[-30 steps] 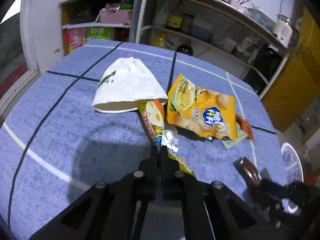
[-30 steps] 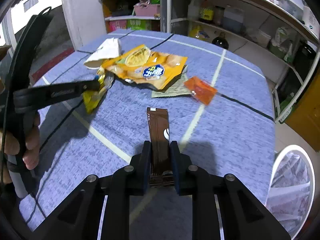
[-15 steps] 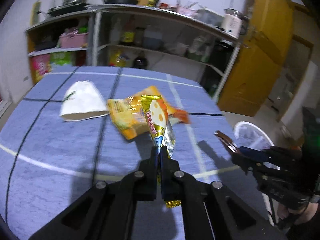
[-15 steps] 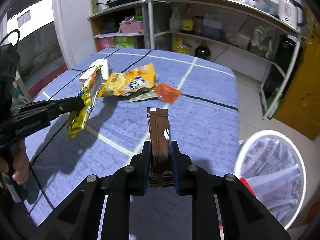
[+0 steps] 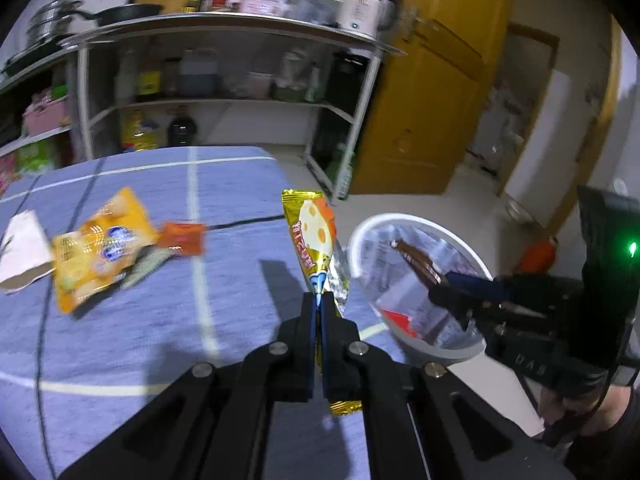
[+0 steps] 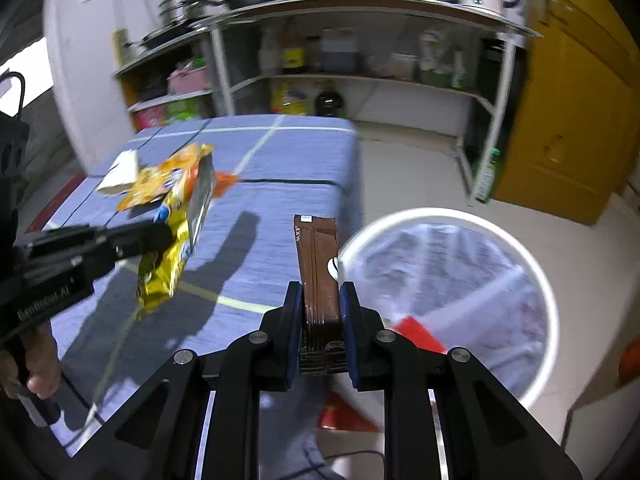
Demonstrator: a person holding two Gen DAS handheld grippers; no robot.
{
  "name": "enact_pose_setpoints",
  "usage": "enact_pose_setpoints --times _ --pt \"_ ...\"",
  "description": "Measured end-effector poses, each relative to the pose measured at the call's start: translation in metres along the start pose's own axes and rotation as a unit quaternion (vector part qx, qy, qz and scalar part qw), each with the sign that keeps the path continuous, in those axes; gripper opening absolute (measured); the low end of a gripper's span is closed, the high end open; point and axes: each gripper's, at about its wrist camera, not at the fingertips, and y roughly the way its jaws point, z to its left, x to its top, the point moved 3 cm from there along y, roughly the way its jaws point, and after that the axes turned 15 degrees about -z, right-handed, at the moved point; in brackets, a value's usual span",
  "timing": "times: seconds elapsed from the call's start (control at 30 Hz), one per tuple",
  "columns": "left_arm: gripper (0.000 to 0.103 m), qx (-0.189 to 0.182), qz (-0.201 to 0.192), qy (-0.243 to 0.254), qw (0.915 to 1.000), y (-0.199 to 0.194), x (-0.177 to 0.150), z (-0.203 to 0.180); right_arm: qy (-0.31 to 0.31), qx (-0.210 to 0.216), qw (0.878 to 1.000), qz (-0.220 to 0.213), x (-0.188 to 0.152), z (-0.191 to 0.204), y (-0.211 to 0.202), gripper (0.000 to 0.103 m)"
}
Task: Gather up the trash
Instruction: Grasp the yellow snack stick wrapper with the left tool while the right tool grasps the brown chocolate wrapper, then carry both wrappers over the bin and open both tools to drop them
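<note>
The left gripper (image 5: 320, 300) is clamped on a gold wrapper (image 5: 314, 240), which projects forward of its jaws. The right gripper (image 6: 320, 304) grips a brown wrapper (image 6: 318, 264) between its pads; the white-rimmed bin (image 6: 536, 272) lies just right of these jaws.

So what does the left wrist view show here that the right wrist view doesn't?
Left only: the right claw from outside, above the white-rimmed trash bin.
Right only: the left claw from outside, gold snack wrapper dangling.
Both: the brown wrapper, the blue cloth table, the orange chip bag.
</note>
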Motion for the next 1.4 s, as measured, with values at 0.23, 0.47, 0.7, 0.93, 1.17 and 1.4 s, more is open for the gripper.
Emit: enact_pose_setpoints --times 0.23,0.47,0.7,0.93,1.17,1.4 --pt "0.002 -0.041 0.026 0.014 0.9987 0.038 0.002 -0.046 0.043 -0.049 0.998 -0.004 -0.01 -0.062 -0.015 0.02" --pt "0.002 -0.062 0.052 0.022 0.9965 0.078 -0.002 -0.085 0.074 -0.07 0.995 0.006 -0.022 -0.101 -0.013 0.02" --pt "0.009 -0.062 0.067 0.026 0.9954 0.099 -0.01 -0.096 0.096 -0.076 0.992 0.015 -0.03 -0.12 -0.006 0.021" --pt "0.03 -0.058 0.064 0.017 0.9961 0.098 -0.011 -0.092 0.094 -0.085 0.992 0.015 -0.03 -0.12 -0.006 0.023" --pt "0.034 -0.065 0.055 0.012 0.9963 0.092 -0.006 -0.088 0.091 -0.083 0.992 0.012 -0.027 -0.116 -0.007 0.029" --pt "0.034 -0.064 0.043 -0.005 0.997 0.078 0.002 -0.074 0.086 -0.072 0.994 -0.003 -0.02 -0.105 -0.016 0.029"
